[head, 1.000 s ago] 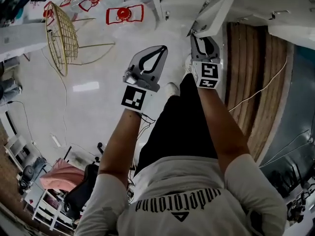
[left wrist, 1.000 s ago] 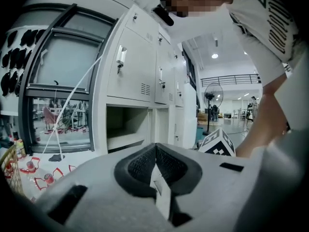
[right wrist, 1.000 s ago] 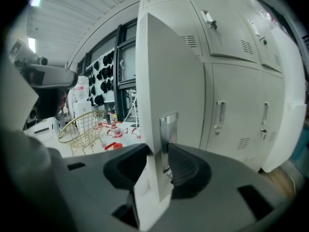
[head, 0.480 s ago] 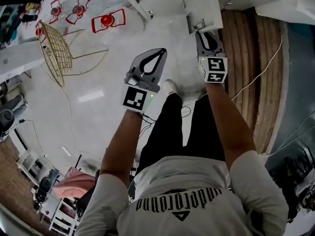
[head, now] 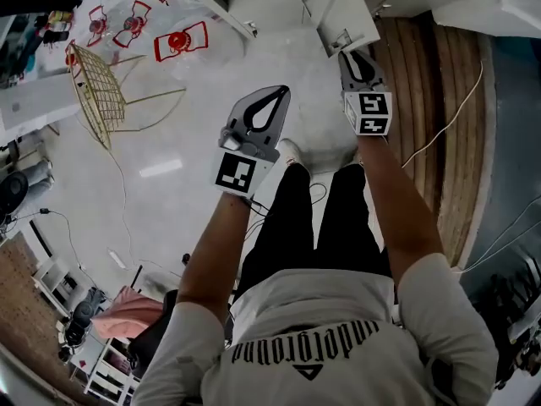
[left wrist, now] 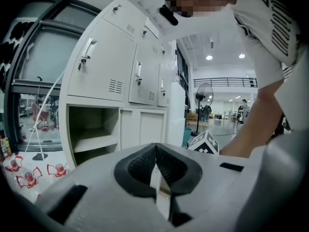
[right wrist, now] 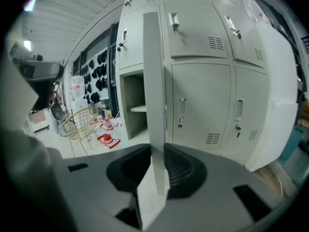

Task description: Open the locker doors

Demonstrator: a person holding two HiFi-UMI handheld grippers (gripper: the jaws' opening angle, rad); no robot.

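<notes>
A white locker block [right wrist: 207, 95] stands ahead, and one lower door [right wrist: 153, 81] is swung out edge-on toward me. My right gripper [right wrist: 157, 170] has that door's free edge between its pads, and its jaws are closing on it. The head view shows the same gripper [head: 353, 56] at the bottom corner of the open door [head: 342, 11]. Behind the door is the open compartment [right wrist: 133, 108] with a shelf. My left gripper [head: 281, 91] is held in the air over the floor, shut with nothing in it. Its tips meet in the left gripper view [left wrist: 155, 151].
A yellow wire basket chair [head: 97, 91] and red-and-white items [head: 179, 41] are on the pale floor to the left. A wooden strip [head: 431, 100] with a white cable [head: 448, 134] runs along the right. The person's legs and shoes [head: 293, 150] are below the grippers.
The right gripper's jaws have narrowed around the edge of the locker door, which now stands a little further left. The left gripper has hardly moved.
</notes>
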